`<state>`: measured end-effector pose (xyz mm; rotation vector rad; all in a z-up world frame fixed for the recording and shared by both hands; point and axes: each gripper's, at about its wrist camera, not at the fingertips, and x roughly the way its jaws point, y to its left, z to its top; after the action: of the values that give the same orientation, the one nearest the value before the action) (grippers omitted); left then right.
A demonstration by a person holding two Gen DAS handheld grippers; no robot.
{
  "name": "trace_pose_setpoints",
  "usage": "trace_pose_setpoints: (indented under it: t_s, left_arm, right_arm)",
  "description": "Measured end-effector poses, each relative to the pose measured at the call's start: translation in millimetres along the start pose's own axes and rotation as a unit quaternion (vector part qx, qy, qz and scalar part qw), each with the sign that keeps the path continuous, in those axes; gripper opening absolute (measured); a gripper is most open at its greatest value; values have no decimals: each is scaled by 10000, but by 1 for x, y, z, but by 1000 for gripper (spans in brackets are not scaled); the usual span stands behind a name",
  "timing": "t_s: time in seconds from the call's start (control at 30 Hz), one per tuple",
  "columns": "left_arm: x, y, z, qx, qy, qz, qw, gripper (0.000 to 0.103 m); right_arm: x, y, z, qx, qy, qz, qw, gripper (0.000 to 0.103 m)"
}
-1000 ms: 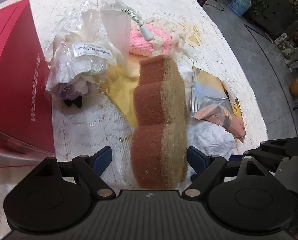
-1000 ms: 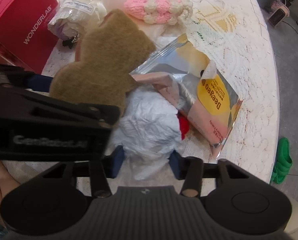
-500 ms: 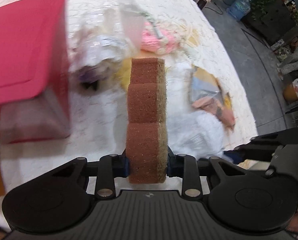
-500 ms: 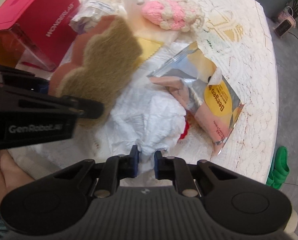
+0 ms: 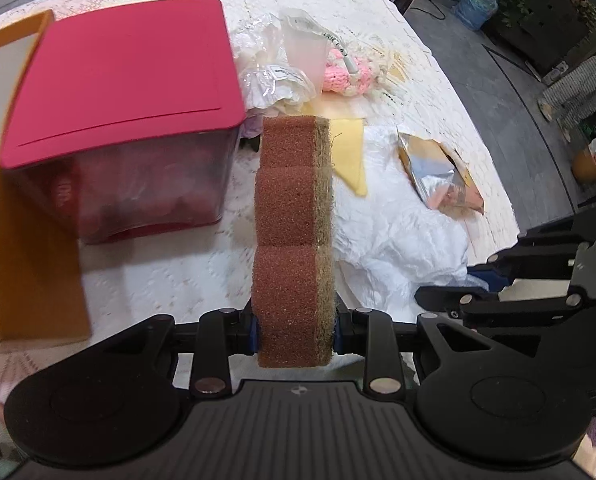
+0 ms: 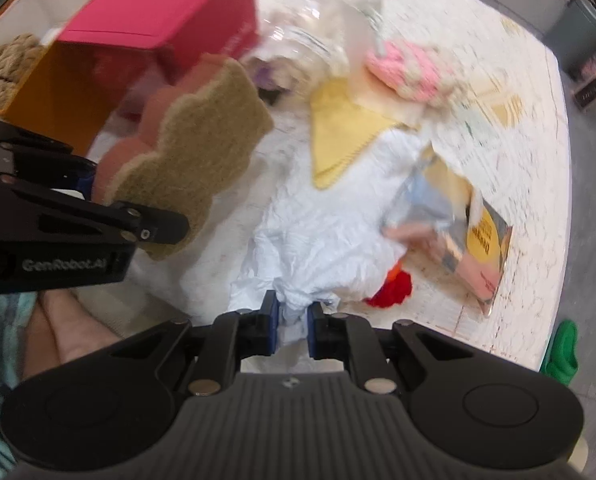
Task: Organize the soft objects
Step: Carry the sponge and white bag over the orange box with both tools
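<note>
My left hand-held gripper (image 5: 295,330) is clamped on the sponge (image 5: 293,236) at its near end, so its long body sticks out free, above the surface (image 5: 169,276) beside the red box (image 5: 125,92). My right hand-held gripper (image 6: 291,326) pinches a fold of the white cloth (image 6: 322,236); the rest hangs down to the surface. I judge both go to the orange box (image 6: 57,92), where a knitted toy (image 6: 9,68) already lies.

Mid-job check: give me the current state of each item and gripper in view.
left gripper: shut on sponge.
sponge: clamped, lifted off table.
right gripper: shut on white cloth.
white cloth: pinched at one edge, rest trailing on table.
red-lidded box: lid closed.
foil snack bag: torn open, lying flat.
</note>
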<state>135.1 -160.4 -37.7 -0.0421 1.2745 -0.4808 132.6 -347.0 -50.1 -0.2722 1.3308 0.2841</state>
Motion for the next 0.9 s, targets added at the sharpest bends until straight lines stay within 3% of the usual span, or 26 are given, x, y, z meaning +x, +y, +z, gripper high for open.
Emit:
trace_pose_setpoints:
  t_s: [0.67, 0.9]
  left_arm:
    - [-117, 27, -22, 255, -803, -63, 9964, 35]
    - [-160, 54, -22, 149, -1145, 193, 9931, 35]
  right_arm:
    - [-93, 82, 17, -753, -845, -271, 9932, 12]
    - [-132, 114, 26, -1036, -1211, -350, 9866, 12]
